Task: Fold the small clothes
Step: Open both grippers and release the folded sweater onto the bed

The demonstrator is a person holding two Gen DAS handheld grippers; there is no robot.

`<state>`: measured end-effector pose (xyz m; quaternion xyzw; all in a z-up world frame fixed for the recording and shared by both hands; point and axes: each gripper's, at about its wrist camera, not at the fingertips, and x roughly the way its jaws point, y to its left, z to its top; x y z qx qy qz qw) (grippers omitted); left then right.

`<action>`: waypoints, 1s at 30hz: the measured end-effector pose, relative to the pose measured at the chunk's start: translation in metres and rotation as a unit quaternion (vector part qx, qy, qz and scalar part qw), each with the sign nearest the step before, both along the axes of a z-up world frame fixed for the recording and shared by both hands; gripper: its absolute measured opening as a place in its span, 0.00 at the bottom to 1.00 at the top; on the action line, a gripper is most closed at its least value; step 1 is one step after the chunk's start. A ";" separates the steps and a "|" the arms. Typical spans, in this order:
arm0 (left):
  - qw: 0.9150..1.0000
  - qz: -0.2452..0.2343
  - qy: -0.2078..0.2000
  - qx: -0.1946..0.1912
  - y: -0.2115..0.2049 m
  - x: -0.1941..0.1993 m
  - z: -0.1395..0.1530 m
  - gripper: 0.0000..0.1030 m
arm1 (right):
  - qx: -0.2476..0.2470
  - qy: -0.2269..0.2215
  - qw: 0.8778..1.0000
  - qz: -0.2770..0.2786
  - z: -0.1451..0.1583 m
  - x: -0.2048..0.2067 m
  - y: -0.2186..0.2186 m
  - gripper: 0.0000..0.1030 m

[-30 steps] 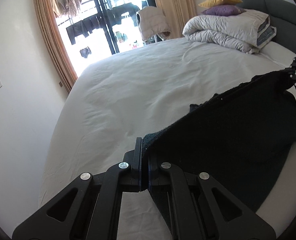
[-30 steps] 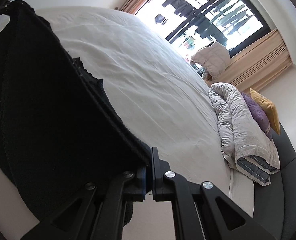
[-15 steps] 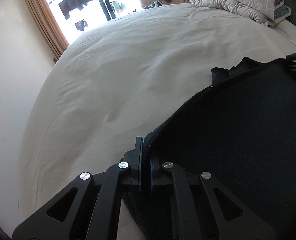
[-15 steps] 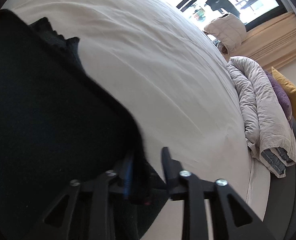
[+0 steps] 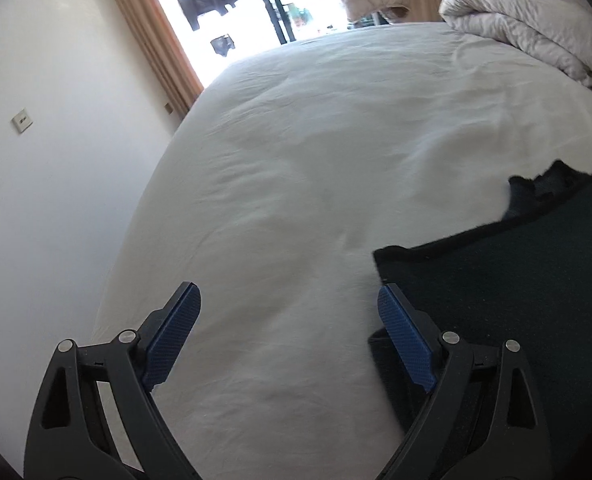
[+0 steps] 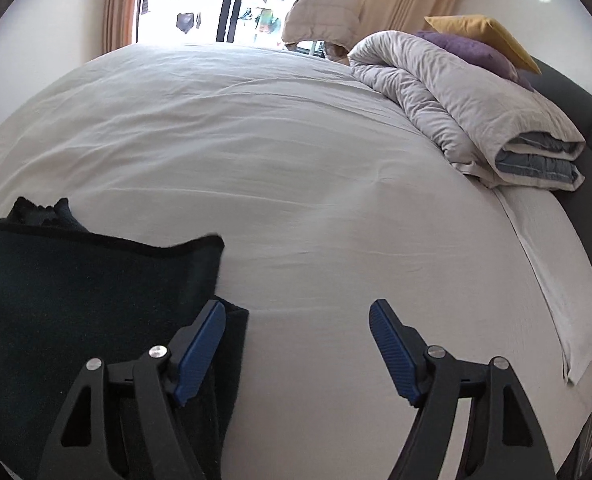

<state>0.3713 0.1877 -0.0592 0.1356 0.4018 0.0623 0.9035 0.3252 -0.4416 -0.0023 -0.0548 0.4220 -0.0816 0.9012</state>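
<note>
The right gripper (image 6: 298, 316) hung over the white bed sheet (image 6: 316, 184), its jaws having just opened wide, nothing between the blue pads (image 6: 199, 348). A dark knitted garment (image 6: 75, 280) lay flat at lower left, its folded corner beside the left finger. A rolled grey duvet (image 6: 468, 108) and purple and yellow cushions sat beyond.

The garment (image 6: 75, 280) was very dark green with a black edge, lying on a white sheet (image 6: 296, 160). The duvet (image 6: 456, 92) was pale grey with a blue-grey underside; on it sat a purple cushion (image 6: 468, 50) and a mustard-yellow one. The curtains (image 5: 155, 28) were tan, the gripper pads (image 5: 406, 344) blue and ribbed.
</note>
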 end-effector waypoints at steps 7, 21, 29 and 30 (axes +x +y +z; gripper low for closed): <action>0.997 -0.060 -0.030 -0.042 -0.033 -0.046 0.013 0.88 | 0.132 -0.028 0.991 0.009 0.010 -0.027 0.022 0.52; 0.987 0.004 0.011 -0.157 -0.007 -0.070 -0.067 0.89 | 0.145 0.023 0.989 0.018 -0.062 -0.040 0.049 0.41; 0.979 0.042 -0.015 -0.198 0.014 -0.086 -0.057 0.89 | 0.128 0.016 0.992 -0.003 -0.054 -0.049 0.046 0.39; 0.979 0.045 -0.015 -0.200 0.015 -0.090 -0.054 0.89 | 0.123 0.010 0.992 -0.006 -0.048 -0.053 0.051 0.39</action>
